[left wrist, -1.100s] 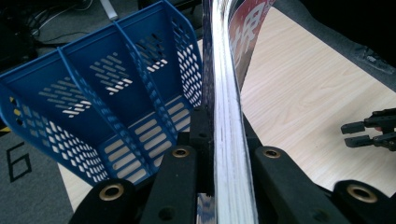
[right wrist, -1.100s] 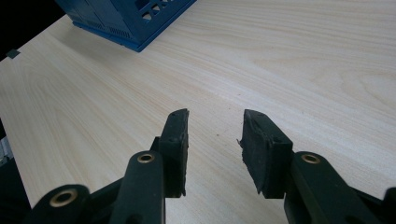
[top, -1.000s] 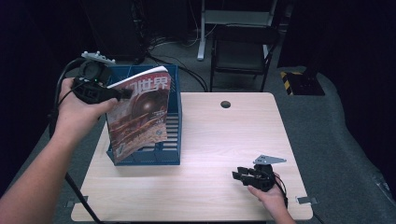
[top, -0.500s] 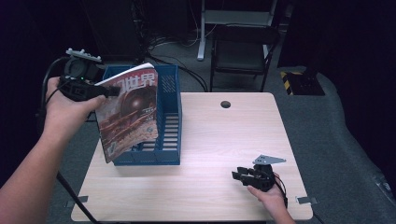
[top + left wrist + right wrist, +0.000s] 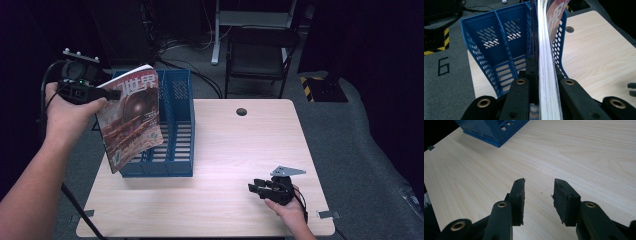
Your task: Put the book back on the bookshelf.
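The left gripper (image 5: pixel 100 93) pinches a magazine (image 5: pixel 131 120) by its upper edge, jaws pressed tight on either side of the page block, as the left gripper view shows with the white page edges (image 5: pixel 546 72) sandwiched between the black jaws. The magazine hangs tilted above the left end of the table (image 5: pixel 240 150), its lower corner dipping in front of the blue file rack (image 5: pixel 175 125) near the table's left edge. Whether that corner touches the rack's front wall cannot be told.

The step in hand looks like carrying the magazine at the rack, either lifting it clear or lining it up with a slot. If it is going in, the next move calls for turning it upright and parallel to the dividers, then lowering it straight so the limp pages do not catch on a wall. If it is coming out, it needs a bare spot on the table to be laid flat.

The magazine is glossy, thin and flexible, with a reddish-brown cover and white characters at the top. The rack is rigid moulded plastic, 3 compartments by the look of it, with slotted, perforated walls (image 5: pixel 499 37). The table is pale wood-grain laminate with a round cable hole (image 5: pixel 241 111) near its far edge.

The right gripper (image 5: pixel 539 192) rests near the table's near right corner, jaws spread and holding nothing.
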A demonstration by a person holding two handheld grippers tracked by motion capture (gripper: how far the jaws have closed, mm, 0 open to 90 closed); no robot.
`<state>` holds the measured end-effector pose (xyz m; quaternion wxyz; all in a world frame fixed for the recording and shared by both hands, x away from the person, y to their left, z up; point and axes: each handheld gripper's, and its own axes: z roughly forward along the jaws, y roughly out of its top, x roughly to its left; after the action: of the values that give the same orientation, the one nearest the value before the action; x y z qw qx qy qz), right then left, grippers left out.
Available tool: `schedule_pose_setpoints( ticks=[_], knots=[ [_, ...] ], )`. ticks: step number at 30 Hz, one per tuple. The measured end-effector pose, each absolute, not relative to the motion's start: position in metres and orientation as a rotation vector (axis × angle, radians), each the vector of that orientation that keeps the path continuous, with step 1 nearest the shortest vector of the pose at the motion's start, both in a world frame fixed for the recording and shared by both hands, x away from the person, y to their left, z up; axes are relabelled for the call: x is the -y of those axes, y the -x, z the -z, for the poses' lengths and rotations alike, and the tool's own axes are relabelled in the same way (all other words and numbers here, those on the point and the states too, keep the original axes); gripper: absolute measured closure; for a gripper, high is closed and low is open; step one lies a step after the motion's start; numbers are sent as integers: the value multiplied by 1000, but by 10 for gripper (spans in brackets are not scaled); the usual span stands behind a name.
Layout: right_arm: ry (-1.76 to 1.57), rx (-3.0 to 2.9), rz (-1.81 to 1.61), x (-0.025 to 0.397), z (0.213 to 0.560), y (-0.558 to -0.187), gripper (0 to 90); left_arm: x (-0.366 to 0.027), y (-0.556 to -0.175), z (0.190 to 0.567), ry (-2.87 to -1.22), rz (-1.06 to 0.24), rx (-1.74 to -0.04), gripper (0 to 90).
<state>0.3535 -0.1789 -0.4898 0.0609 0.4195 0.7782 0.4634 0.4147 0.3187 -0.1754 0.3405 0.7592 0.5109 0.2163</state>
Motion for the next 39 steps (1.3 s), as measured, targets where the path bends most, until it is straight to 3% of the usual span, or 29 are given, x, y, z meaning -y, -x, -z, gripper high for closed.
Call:
schedule_pose_setpoints(
  ticks=[39],
  knots=[
    [-1269, -2346, -1414, 182, 488, -353, 610, -320, -457, 198, -1842, -606, -1514, 832]
  ],
)
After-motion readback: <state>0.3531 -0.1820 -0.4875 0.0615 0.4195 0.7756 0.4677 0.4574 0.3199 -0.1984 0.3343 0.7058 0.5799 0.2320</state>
